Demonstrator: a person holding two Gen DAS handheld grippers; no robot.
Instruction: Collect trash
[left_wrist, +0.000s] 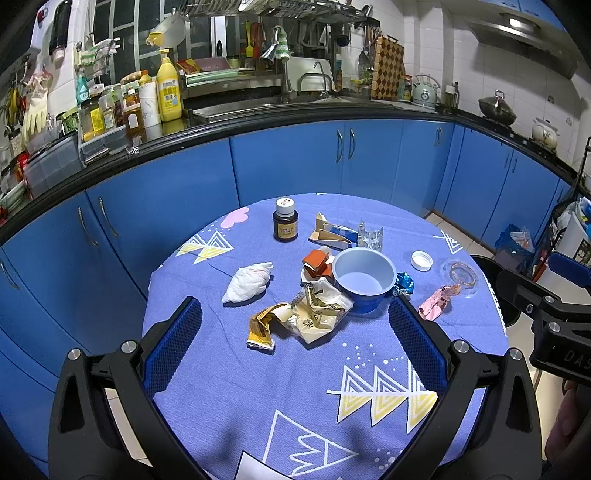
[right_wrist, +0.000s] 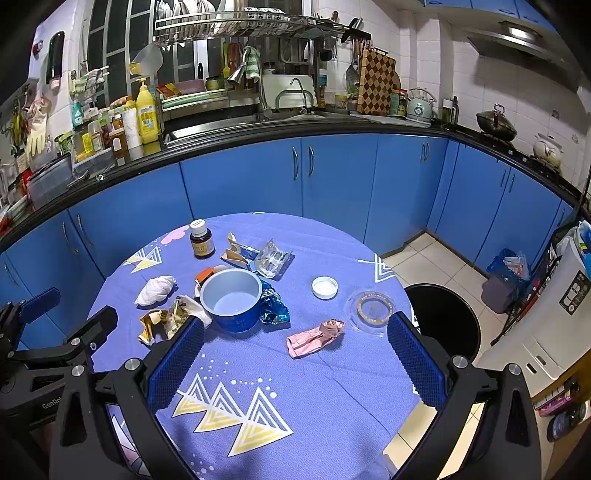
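Both grippers hang over the near edge of the round tabletop (left_wrist: 258, 387), and both are spread wide: the left gripper (left_wrist: 295, 325) with its blue ribbed pads (left_wrist: 173, 343) parted and nothing between them, the right gripper (right_wrist: 295, 343) just as released and empty.

The trash sits around the blue bowl (left_wrist: 364, 280) at the middle of the tabletop. The left view gives the best look at the crumpled cream-and-gold wrappers (left_wrist: 299, 317) touching the bowl's near side, the knotted white bag (left_wrist: 249, 282) toward the left edge, and the orange block (left_wrist: 316, 262) tucked against the bowl's far-left side.

The right view opens up what the bowl half hides there: the shiny blue foil (right_wrist: 273, 306) crushed against its right side, the clear blister pack (right_wrist: 273, 260) behind it lying flat, and the black round bin (right_wrist: 443, 321) on the floor just past the table's right edge.

The pink crumpled wrapper (right_wrist: 314, 338) lies near the right edge, beside a clear round lid (right_wrist: 371, 306) and a white cap (right_wrist: 325, 287). A brown glass bottle (left_wrist: 285, 223) stands upright at the far edge, next to a torn carton (left_wrist: 328, 232).
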